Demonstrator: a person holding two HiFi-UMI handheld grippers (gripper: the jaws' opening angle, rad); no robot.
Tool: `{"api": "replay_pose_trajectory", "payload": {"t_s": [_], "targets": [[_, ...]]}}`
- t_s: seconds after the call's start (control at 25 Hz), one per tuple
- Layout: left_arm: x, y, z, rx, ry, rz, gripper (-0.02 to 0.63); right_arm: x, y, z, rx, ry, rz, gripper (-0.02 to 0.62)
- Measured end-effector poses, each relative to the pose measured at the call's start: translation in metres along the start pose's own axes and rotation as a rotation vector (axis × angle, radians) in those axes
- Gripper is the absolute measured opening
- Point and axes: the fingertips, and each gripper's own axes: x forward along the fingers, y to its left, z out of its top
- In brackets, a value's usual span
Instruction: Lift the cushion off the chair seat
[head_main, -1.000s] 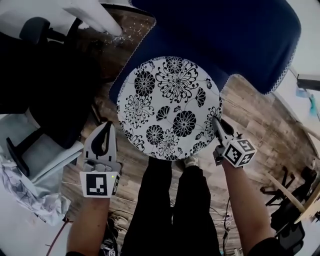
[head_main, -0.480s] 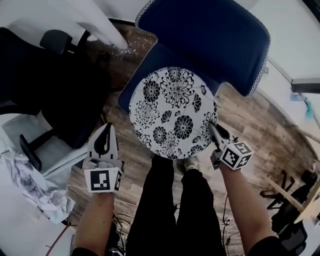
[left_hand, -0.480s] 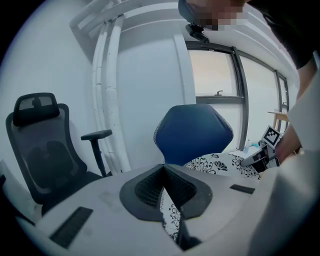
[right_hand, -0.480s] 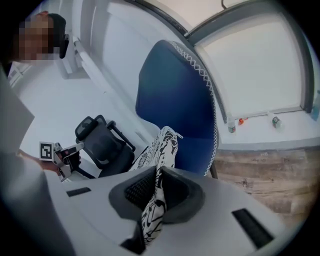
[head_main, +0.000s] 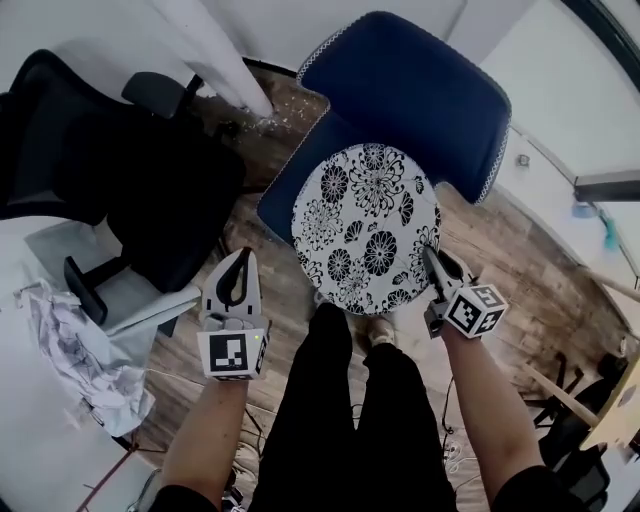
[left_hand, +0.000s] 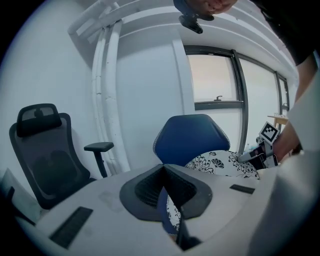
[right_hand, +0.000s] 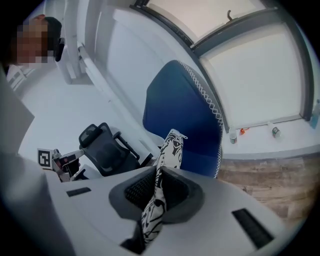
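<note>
Wooden floor (head_main: 520, 260) lies below the blue chair (head_main: 410, 90), where our right gripper (head_main: 432, 258) clenches the floral cushion (head_main: 368, 228) at its four o'clock rim, while our left gripper (head_main: 240, 262), shut and empty, hangs apart at eight o'clock.

Operator and hand-held rig, head view.
Black trousers (head_main: 340, 420), pale shoe (head_main: 378, 327). The left gripper (head_main: 240, 258) and right gripper (head_main: 431, 256) have light grey shells and black textured jaw pads; each carries a white marker cube (head_main: 232, 353) with black squares.
</note>
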Motion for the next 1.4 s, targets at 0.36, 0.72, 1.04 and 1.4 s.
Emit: {"api": "replay_pose_trajectory", "payload": {"t_s": [0.36,0.72,1.04,1.4], "targets": [[-0.013,-0.003,0.061,-0.027,-0.022,0.068,0.005,-0.033,0.023,0.051,0.022,-0.033,0.016,0.031],[-0.034,-0.007,0.103,-0.032,-0.055,0.096,0.005,-0.047,0.056,0.099,-0.025,-0.057,0.058,0.031],[-0.064,0.001,0.124,-0.063,-0.074,0.123,0.005,-0.074,0.086,0.140,-0.064,-0.100,0.079,0.031],[-0.080,0.002,0.165,-0.040,-0.138,0.139,0.005,-0.105,0.114,0.188,-0.122,-0.167,0.101,0.031]]}}
